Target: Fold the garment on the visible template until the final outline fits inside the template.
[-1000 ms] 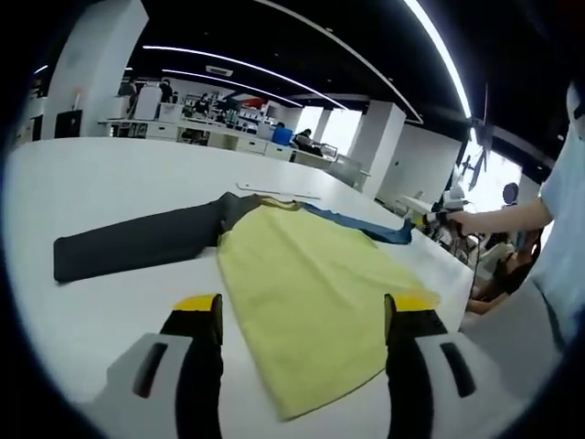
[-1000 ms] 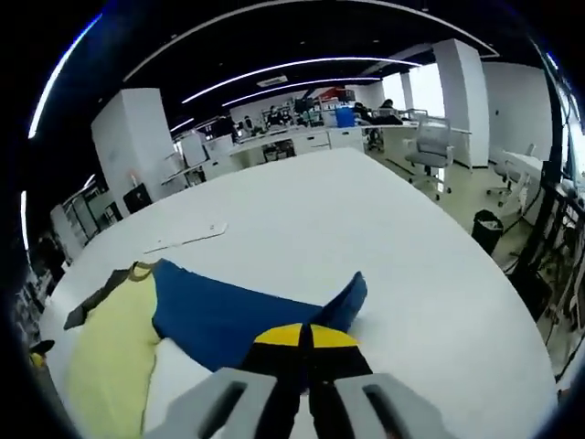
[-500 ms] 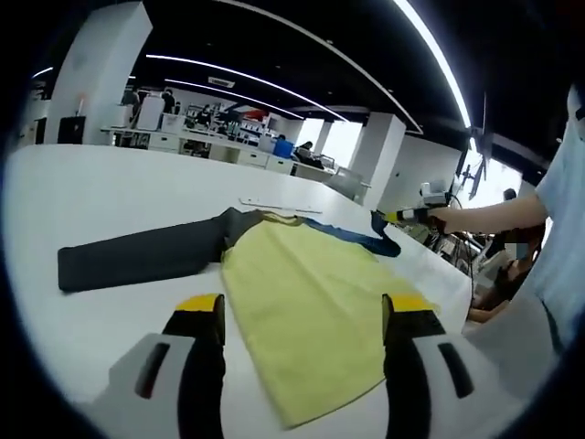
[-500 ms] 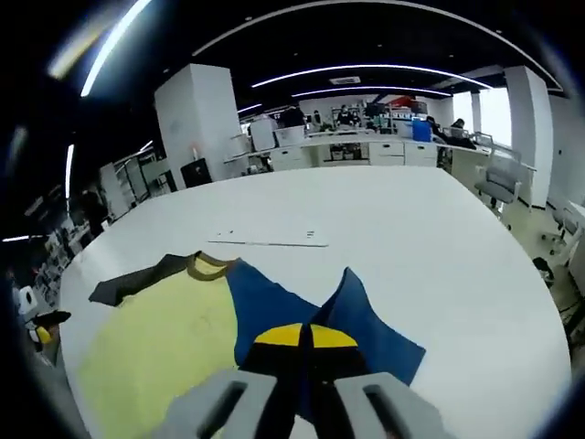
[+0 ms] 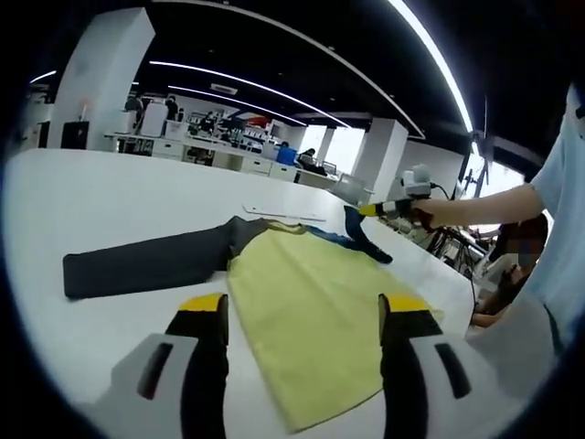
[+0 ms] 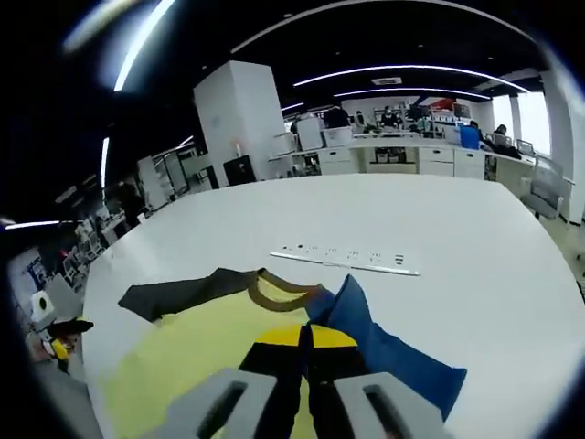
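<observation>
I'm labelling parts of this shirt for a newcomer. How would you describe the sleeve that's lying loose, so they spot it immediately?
Start at the big white table, then find the yellow-bodied shirt spread on it. The dark grey sleeve stretches flat from the collar end; unlike the blue sleeve, pinched and lifted by the right gripper, nothing holds it.

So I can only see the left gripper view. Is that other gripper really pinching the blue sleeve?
Observer: Yes. In the right gripper view the right gripper has its jaws shut on the blue sleeve, lifted over the yellow shirt body.
Operator: What's that thin white strip behind the shirt?
Observer: A flat white bar lying on the white table, with small dark marks along it, apart from the brown collar.
Operator: And my gripper?
Observer: The left gripper is open, over the yellow hem.
</observation>
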The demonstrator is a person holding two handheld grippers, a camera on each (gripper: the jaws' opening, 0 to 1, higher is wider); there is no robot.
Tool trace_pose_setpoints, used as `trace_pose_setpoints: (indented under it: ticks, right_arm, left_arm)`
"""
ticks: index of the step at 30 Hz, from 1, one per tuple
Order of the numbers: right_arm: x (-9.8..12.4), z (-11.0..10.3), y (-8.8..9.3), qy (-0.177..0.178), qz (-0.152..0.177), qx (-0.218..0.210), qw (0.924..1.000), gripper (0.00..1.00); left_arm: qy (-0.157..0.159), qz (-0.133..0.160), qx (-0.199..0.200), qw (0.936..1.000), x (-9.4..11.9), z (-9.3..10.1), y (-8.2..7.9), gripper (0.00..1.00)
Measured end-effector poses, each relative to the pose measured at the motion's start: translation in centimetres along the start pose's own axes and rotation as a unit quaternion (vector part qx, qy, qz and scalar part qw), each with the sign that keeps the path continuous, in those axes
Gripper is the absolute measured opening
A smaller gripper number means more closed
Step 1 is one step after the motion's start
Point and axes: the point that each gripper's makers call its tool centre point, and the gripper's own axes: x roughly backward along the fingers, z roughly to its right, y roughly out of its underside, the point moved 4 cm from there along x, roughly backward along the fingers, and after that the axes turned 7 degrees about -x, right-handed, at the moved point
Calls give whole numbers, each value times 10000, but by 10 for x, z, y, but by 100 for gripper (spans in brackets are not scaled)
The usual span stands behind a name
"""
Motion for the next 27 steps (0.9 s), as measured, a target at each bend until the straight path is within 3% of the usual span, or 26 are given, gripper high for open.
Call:
trace_pose_setpoints:
  ticks: [13,20,27]
  right_arm:
    - [-42,-76,-15,-694,-45,255,9972,0]
    - [-65,-118,-11,-975,-76,381,9945,0]
    - [-95,-155,4,-1133,-238,632,9913,0]
  left_arm:
    - [-13,82,-26,10000,1,-2,-5,62]
    - [-7,79,-33,10000,1,-1,-5,61]
    - [14,52,-58,10000,1,0,-4,61]
